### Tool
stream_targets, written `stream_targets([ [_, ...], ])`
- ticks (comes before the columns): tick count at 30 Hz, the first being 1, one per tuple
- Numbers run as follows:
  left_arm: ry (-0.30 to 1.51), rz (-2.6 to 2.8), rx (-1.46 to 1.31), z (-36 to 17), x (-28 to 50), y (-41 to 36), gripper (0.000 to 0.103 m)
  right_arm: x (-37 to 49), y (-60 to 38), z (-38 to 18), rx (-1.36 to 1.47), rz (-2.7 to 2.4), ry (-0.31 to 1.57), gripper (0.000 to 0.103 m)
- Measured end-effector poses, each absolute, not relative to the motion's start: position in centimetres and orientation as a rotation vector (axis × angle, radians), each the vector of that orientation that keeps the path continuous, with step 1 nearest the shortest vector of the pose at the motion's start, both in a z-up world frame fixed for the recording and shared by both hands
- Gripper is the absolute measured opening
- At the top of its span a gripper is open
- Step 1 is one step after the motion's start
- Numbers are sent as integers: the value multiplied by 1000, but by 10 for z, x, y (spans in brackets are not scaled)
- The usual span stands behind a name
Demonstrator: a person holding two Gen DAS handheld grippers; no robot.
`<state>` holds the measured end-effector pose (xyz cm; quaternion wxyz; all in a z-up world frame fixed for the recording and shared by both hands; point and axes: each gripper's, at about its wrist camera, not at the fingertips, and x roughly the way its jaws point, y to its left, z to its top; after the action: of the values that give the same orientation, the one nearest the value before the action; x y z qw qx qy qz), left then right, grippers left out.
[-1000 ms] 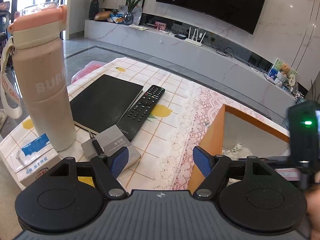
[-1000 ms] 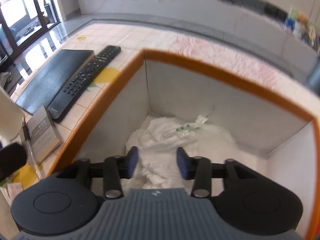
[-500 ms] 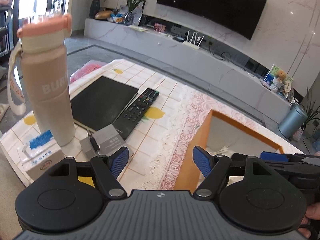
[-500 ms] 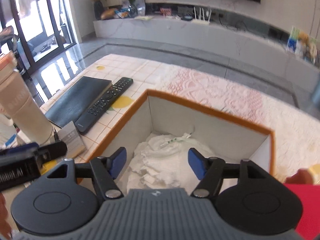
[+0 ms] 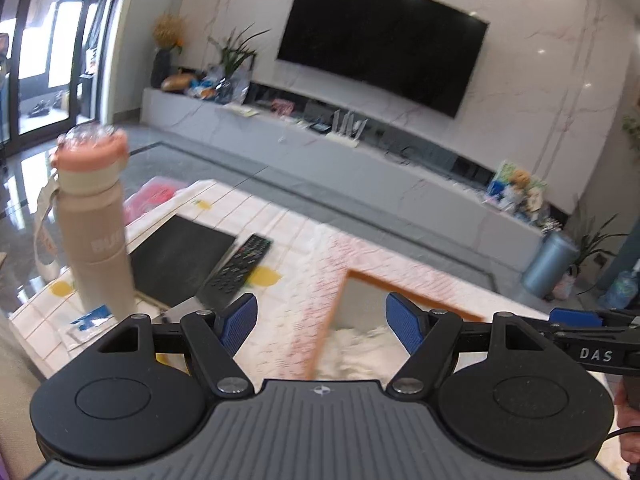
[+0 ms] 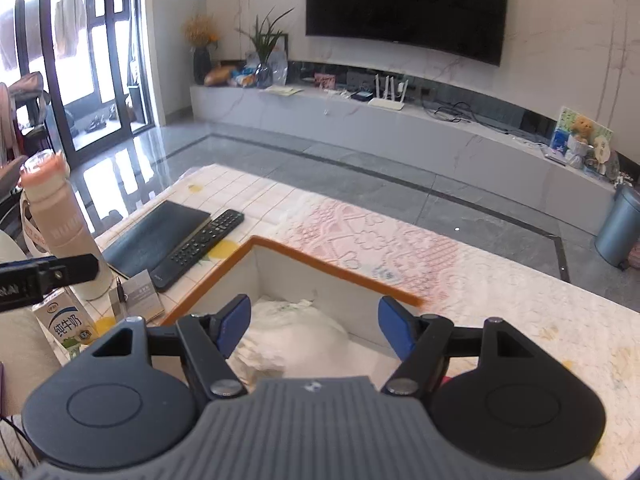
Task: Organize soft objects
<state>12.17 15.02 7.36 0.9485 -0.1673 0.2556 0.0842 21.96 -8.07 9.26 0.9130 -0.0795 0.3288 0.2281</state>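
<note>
Right gripper [image 6: 314, 326] risen, jaws empty, cloth [image 6: 296, 336] seemingly boxed.

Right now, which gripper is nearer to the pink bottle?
Left. The left gripper is just right of the bottle; the right gripper is over the box, farther right.

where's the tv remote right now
In the right wrist view the remote lies left of the box, beside the black notebook.
</note>
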Motion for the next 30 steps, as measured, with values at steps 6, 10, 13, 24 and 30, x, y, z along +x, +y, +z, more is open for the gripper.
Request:
stream_targets([
  [6,448,83,-294,97,106,102,87,208,-150,112,-80,371,612,70],
  [10,425,25,-228,105,101,60,88,200,-200,121,-7,283,547,70],
  [13,411,-17,-204,109,100,29,88,192,-235,121,54,205,501,73],
  [24,460,-59,-151,82,132,-76,89,188,-340,62,157,9,540,77],
  [30,518,43,-156,33,144,-132,89,193,-387,34,271,-57,609,77],
])
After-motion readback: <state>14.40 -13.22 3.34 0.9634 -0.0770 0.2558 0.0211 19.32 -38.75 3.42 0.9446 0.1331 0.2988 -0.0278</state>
